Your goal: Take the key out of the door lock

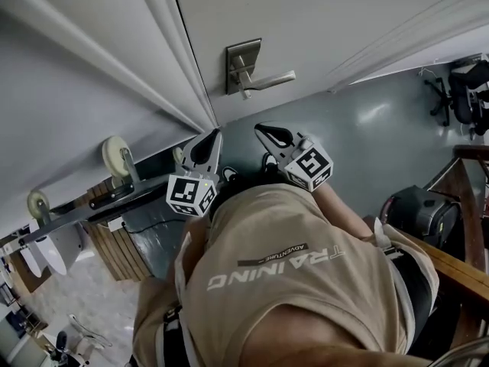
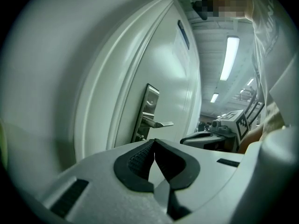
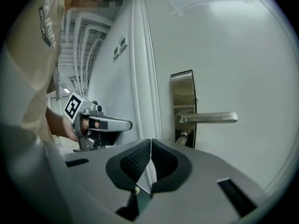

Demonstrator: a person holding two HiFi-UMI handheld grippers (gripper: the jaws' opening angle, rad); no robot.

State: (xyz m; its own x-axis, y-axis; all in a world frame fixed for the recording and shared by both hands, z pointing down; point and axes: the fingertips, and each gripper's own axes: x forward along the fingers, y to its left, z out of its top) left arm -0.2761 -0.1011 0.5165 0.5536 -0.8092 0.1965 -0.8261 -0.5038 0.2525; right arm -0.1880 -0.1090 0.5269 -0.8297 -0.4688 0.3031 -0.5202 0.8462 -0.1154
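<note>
I read the key in the right gripper view, just right of centre. It sits in the keyhole at the bottom of the lock plate, directly under the lever handle. It is small at this range, and I take it to be seated in the cylinder, with its head pointing out and slightly down. The lever runs level from the plate toward the right of the frame. Plate and lever are mounted on the white door, close to its edge and the door frame to the left.

The right gripper fills the lower centre of its own view. Its jaws are pressed tip to tip with nothing between the pads, and they are well apart from the key.

The left gripper reads the same in its own view: tips together, empty, lower centre. The plate and lever appear beyond it, left of centre.

In the head view both grippers hang side by side at mid-frame below the lock, left gripper and right gripper. Both point up toward the door. The person's beige shirt fills the lower half of the frame.
</note>
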